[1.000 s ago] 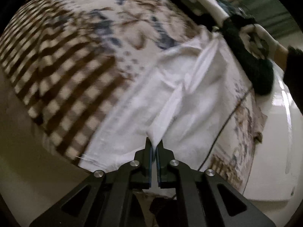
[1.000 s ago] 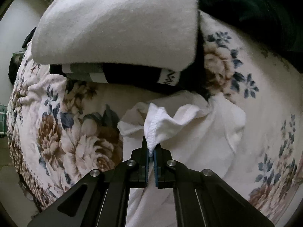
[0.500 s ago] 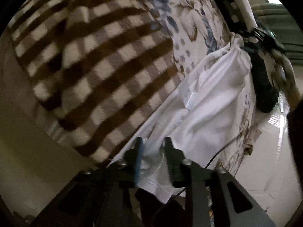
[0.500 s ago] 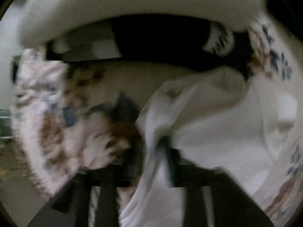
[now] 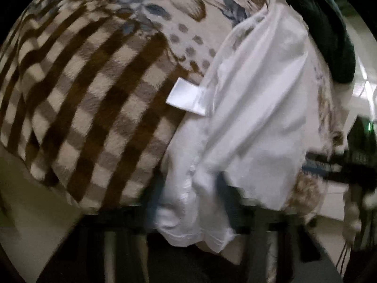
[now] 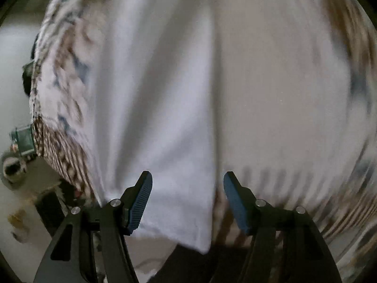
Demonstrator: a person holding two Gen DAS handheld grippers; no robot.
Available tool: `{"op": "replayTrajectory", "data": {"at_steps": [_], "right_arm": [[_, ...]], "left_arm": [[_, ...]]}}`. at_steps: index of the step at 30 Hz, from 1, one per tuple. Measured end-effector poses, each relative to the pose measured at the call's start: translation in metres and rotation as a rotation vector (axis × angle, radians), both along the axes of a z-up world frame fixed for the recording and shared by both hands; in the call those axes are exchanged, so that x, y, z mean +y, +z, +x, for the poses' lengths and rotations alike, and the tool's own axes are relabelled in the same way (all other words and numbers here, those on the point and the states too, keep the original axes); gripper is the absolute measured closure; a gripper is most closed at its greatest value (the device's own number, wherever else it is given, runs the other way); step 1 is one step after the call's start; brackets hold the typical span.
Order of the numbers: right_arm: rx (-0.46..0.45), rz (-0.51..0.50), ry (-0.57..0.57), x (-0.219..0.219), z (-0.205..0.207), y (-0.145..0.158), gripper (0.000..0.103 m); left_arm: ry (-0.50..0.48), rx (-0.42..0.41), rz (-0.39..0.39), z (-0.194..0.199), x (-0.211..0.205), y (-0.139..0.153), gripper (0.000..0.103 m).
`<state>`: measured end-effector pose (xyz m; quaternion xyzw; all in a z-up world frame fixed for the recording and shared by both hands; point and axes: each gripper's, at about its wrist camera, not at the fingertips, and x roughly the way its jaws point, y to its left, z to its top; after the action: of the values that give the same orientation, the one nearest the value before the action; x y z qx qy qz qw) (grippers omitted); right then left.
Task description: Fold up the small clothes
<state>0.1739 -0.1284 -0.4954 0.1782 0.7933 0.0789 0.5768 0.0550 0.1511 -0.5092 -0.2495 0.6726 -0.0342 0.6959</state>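
Two tongs hover over one white garment [image 5: 256,108], which lies folded lengthwise on a blanket [image 5: 94,94] of brown checks and blue-brown flowers. Its near end hangs just past the blanket's edge, and a white label [image 5: 186,99] sticks out from its left side. My left tongs [image 5: 190,198] show badly blurred; their jaws have just been closing, with the garment's bunched near end between them, but I cannot tell whether the pads press on it. My right tongs [image 6: 187,200] stand wide apart, gripping nothing, above the garment's near hem. Dark green cloth [image 5: 329,35] lies beyond the garment's far end.
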Motion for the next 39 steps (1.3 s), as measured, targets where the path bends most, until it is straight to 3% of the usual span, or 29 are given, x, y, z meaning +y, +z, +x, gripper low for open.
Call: {"op": "replayTrajectory", "data": {"at_steps": [3, 4, 5, 6, 7, 9, 11, 13, 14, 17, 18, 19, 20, 22, 26, 29, 33, 34, 35, 36, 39], "right_arm": [[0.072, 0.063, -0.09, -0.003, -0.054, -0.032, 0.039], [0.068, 0.076, -0.106, -0.001, -0.065, -0.038, 0.048], [0.049, 0.067, -0.117, 0.001, -0.077, -0.042, 0.058], [0.029, 0.068, -0.127, 0.003, -0.085, -0.044, 0.088], [0.002, 0.073, -0.142, 0.004, -0.091, -0.041, 0.099], [-0.053, 0.058, -0.151, 0.003, -0.099, -0.028, 0.099], [-0.096, 0.04, -0.148, -0.002, -0.107, -0.013, 0.1], [-0.073, 0.044, -0.128, -0.004, -0.107, -0.01, 0.1], [-0.056, 0.044, -0.115, -0.006, -0.104, -0.01, 0.099], [-0.036, 0.043, -0.112, -0.022, -0.089, 0.001, 0.097], [-0.051, 0.047, -0.125, -0.03, -0.081, 0.007, 0.088], [-0.076, 0.044, -0.153, -0.041, -0.072, 0.016, 0.068], [-0.101, 0.038, -0.191, -0.053, -0.06, 0.024, 0.062], [-0.149, 0.059, -0.284, -0.07, -0.029, 0.036, 0.061], [-0.248, 0.04, -0.407, -0.097, 0.055, 0.04, 0.061], [-0.305, 0.037, -0.458, -0.105, 0.121, 0.033, 0.061], [-0.318, 0.02, -0.476, -0.108, 0.189, 0.017, 0.061], [-0.313, 0.006, -0.479, -0.107, 0.202, 0.013, 0.061], [-0.311, 0.009, -0.486, -0.103, 0.207, 0.01, 0.061], [-0.309, 0.016, -0.491, -0.102, 0.213, 0.007, 0.061], [-0.276, 0.032, -0.483, -0.094, 0.218, -0.004, 0.061]], "left_arm": [[0.021, -0.036, 0.007, -0.008, 0.002, 0.002, 0.096], [0.023, -0.039, 0.015, -0.01, 0.001, 0.005, 0.097], [0.02, -0.045, 0.025, -0.012, -0.001, 0.008, 0.097], [0.01, -0.051, 0.041, -0.013, -0.004, 0.013, 0.098], [-0.005, -0.051, 0.057, -0.013, -0.007, 0.016, 0.098], [-0.032, -0.042, 0.078, -0.011, -0.013, 0.019, 0.098], [-0.068, 0.026, 0.095, -0.012, -0.012, 0.007, 0.097], [-0.068, 0.056, 0.074, -0.009, -0.008, 0.012, 0.094], [-0.074, 0.054, 0.075, -0.007, -0.006, 0.02, 0.094], [-0.078, -0.018, 0.087, 0.009, 0.011, 0.061, 0.08], [-0.073, -0.045, 0.08, 0.025, 0.015, 0.073, 0.074], [-0.068, -0.069, 0.066, 0.042, 0.018, 0.08, 0.064], [-0.067, -0.114, 0.03, 0.074, 0.019, 0.089, 0.06], [-0.078, -0.176, -0.004, 0.125, 0.017, 0.098, 0.052], [-0.149, -0.311, -0.025, 0.266, -0.02, 0.094, 0.052], [-0.195, -0.33, -0.029, 0.348, -0.044, 0.073, 0.052], [-0.26, -0.307, -0.039, 0.423, -0.075, 0.036, 0.052], [-0.281, -0.304, -0.032, 0.434, -0.082, 0.027, 0.056], [-0.299, -0.313, -0.031, 0.437, -0.085, 0.025, 0.064], [-0.32, -0.324, -0.032, 0.44, -0.089, 0.022, 0.094], [-0.352, -0.367, -0.009, 0.44, -0.089, 0.021, 0.098]]}}
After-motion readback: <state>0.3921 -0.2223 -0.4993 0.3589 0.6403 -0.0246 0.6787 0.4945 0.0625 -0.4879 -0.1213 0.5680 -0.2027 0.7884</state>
